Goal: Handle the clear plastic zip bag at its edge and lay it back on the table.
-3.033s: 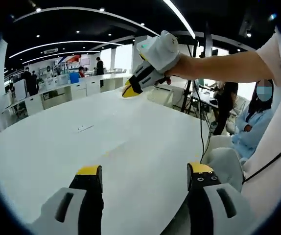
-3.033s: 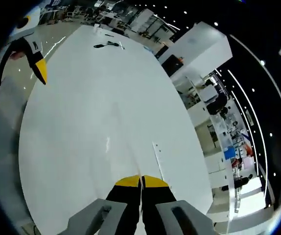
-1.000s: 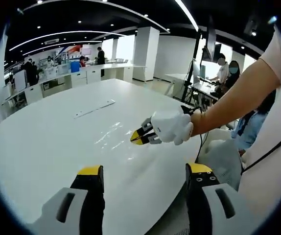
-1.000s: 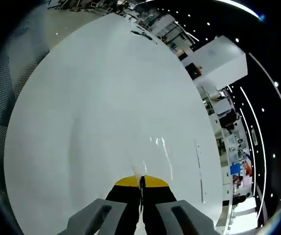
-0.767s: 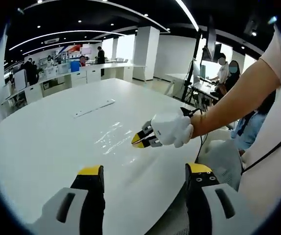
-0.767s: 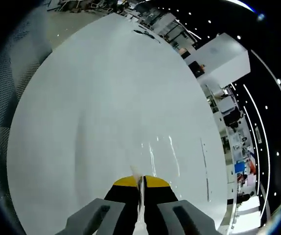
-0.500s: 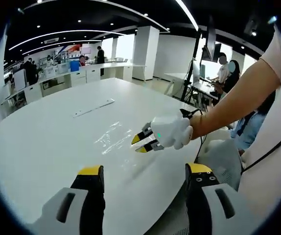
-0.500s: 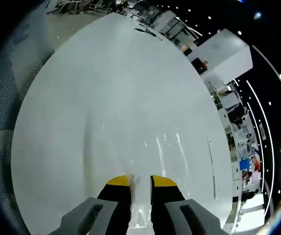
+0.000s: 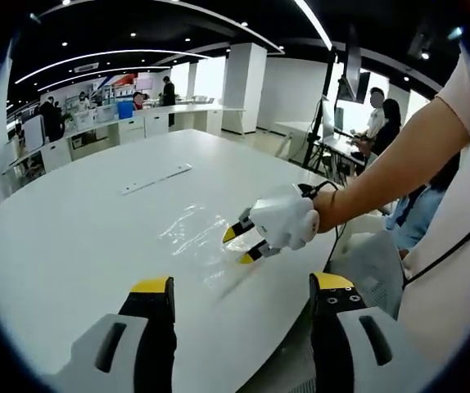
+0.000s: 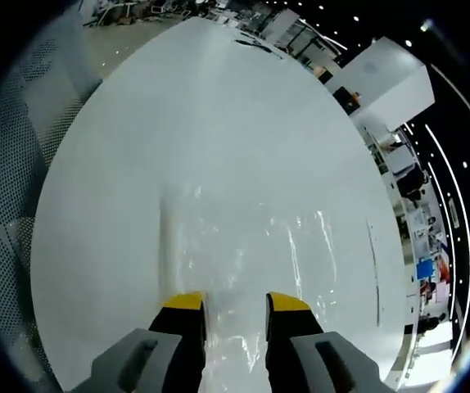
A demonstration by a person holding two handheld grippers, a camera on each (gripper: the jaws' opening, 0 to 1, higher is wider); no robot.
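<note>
stage: release, near done | zip bag point(image 9: 196, 233) flat on white table point(image 9: 71, 246) | right claw point(image 9: 243, 246) spread, at bag's near edge, gripping nothing | left claw point(image 9: 239, 299) spread, empty, held back | left: withdraw right claw

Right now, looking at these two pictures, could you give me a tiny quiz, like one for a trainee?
1. True or false: the clear zip bag lies flat on the white table.
2. The right hand-held gripper has its jaws: A) open, B) shut on the bag, C) shut on nothing.
3. Fill in: the left hand-held gripper is open and holds ____.

Key: 1 true; 2 A; 3 nothing.
</note>
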